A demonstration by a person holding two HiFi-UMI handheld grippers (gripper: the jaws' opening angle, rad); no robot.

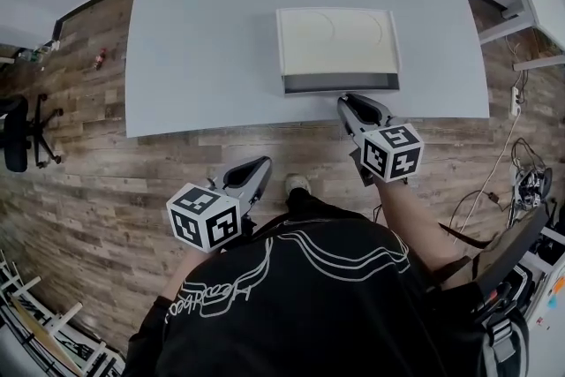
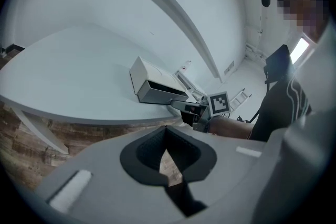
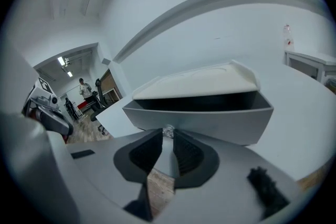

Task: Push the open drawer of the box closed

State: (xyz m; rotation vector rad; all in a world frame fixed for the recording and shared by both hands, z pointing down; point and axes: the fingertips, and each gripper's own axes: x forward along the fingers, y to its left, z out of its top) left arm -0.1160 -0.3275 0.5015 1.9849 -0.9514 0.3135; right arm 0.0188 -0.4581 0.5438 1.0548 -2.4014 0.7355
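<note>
— Where do we find the box now?

— The white box (image 1: pixel 335 40) lies on the pale table (image 1: pixel 212 31), near the edge on our side. Its grey drawer (image 1: pixel 340 83) stands out of it toward us, open.

— What do we see inside the drawer?

— Only its dark inner walls. The deeper part is hidden under the top of the box.

— And our right hand-held gripper (image 1: pixel 342 100)?

— It is at the middle of the drawer front. Its jaws are drawn to a narrow slit and pinch the small shiny knob (image 3: pixel 168 131) at their tips.

— And the left one?

— Our left hand-held gripper (image 1: pixel 265 162) hangs over the wooden floor (image 1: pixel 88 172), well apart from the box. Its jaws are pressed together at the tips and hold nothing.
</note>
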